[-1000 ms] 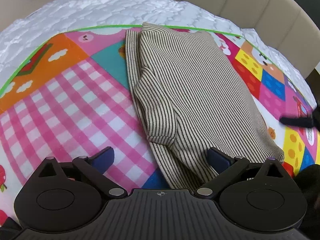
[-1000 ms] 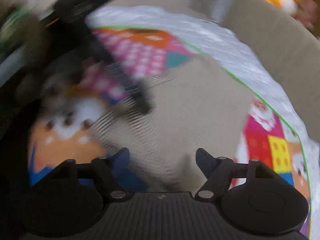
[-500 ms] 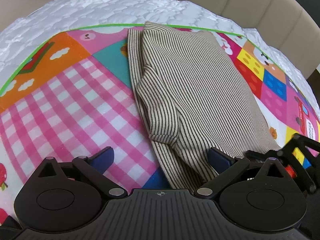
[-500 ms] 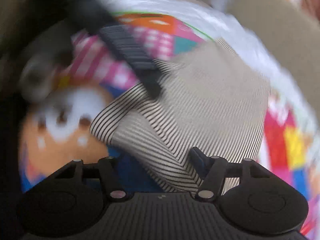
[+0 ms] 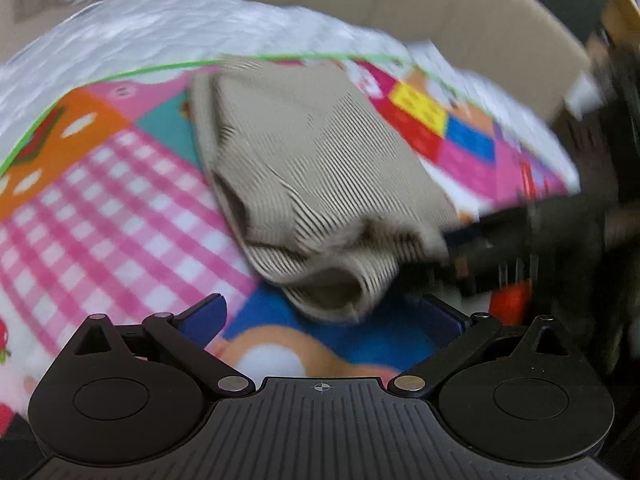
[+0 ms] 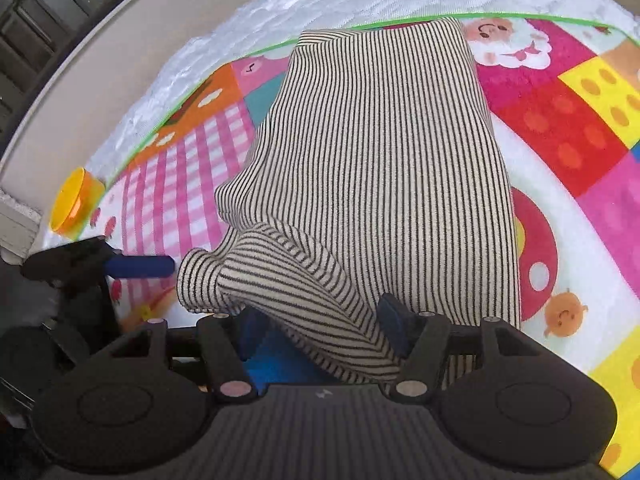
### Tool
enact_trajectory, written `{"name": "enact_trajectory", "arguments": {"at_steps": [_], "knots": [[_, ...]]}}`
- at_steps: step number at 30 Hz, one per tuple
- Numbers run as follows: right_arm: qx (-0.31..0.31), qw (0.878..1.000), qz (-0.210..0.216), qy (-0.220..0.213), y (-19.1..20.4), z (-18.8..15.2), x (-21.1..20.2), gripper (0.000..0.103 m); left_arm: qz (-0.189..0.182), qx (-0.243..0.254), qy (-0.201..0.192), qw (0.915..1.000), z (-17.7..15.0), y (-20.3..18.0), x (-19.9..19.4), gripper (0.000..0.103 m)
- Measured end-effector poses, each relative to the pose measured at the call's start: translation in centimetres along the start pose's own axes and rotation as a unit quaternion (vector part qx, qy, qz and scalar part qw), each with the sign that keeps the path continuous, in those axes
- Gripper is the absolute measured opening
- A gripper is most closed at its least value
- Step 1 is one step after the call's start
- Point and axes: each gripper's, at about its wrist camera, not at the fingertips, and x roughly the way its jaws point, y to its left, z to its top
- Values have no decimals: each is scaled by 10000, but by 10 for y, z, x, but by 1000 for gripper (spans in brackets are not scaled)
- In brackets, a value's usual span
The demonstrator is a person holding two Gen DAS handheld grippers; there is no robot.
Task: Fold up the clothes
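A beige garment with thin black stripes (image 6: 380, 152) lies folded lengthwise on a colourful play mat (image 6: 560, 120). My right gripper (image 6: 320, 322) has its jaws partly closed around the near end of the garment and lifts it, so that end bunches up. In the blurred left wrist view the garment (image 5: 320, 184) has its near end raised and curled, with the right gripper (image 5: 492, 248) at it. My left gripper (image 5: 328, 316) is open and empty, hovering just short of the lifted end. It also shows in the right wrist view (image 6: 120, 264) at the left.
The mat lies on a white quilted mattress (image 6: 280, 8) with a beige padded bed frame (image 5: 440, 8) behind. A yellow-orange plastic cup (image 6: 74, 204) lies at the mat's left edge.
My right gripper moved in to the garment's near end and closed on it, lifting and bunching it. My left gripper pulled back from the fabric and stays open.
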Motion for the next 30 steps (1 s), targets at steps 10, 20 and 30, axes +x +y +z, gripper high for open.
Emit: {"name": "enact_trajectory", "arguments": {"at_steps": [10,20,30], "knots": [[-2724,9549,-1106,-419,61,-37,-29,79,502,-259,284,9980,3,12,22,103],[-4849,8451,-2245,-163,87,-84,17,79,519,-377,255,9976,8,18,26,103],[-5932,7503,-2878,-483,89,-98,44,31,419,-535,215,9975,8,21,24,103]]}}
